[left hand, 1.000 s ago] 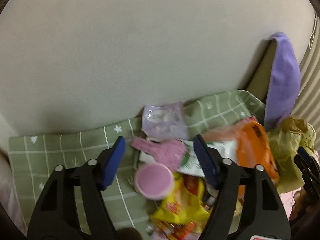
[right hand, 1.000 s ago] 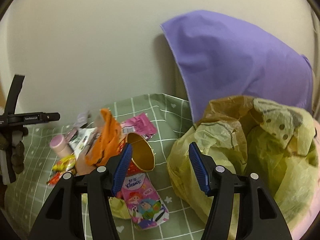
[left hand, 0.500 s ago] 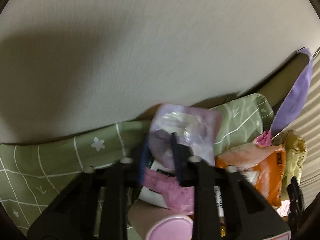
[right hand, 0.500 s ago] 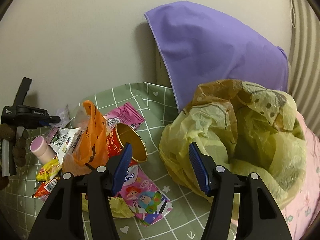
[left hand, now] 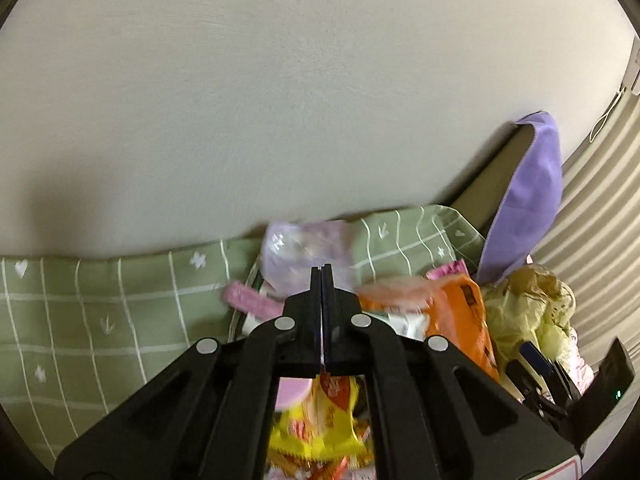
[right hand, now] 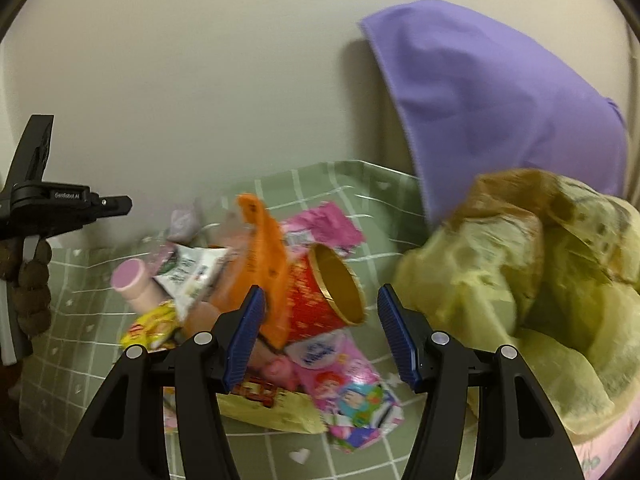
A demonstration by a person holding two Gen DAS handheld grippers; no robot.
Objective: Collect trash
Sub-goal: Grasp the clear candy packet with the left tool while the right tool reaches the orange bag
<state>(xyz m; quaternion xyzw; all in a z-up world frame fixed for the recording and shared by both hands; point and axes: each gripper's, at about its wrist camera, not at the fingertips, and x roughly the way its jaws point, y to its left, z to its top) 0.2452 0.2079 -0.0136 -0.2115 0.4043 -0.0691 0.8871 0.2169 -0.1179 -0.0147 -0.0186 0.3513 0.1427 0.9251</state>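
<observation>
Against the wall, at the far edge of the litter heaped on the green checked mat [left hand: 100,300]: left gripper [left hand: 321,276] pinched fully shut, apparently on the lower edge of the lilac wrapper [left hand: 296,252], thin enough to leave no gap between the pads. Right gripper [right hand: 320,336] spread wide and empty, aimed at the red paper cup [right hand: 324,296] lying on its side, pads clear of it. Risks, by judgement: slipping free on the way to the yellow-green bag [right hand: 520,280], given so shallow a bite on slick film; snagging the pink packet [left hand: 252,300] just beneath and dragging it along. Seen only from the left wrist: the closed pads and the wrapper's edge behind them. Seen only from the right wrist: the bag's open mouth just beside the heap, the cup's gold rim, and the left tool from the side, with the bite itself too blurred to confirm.
</observation>
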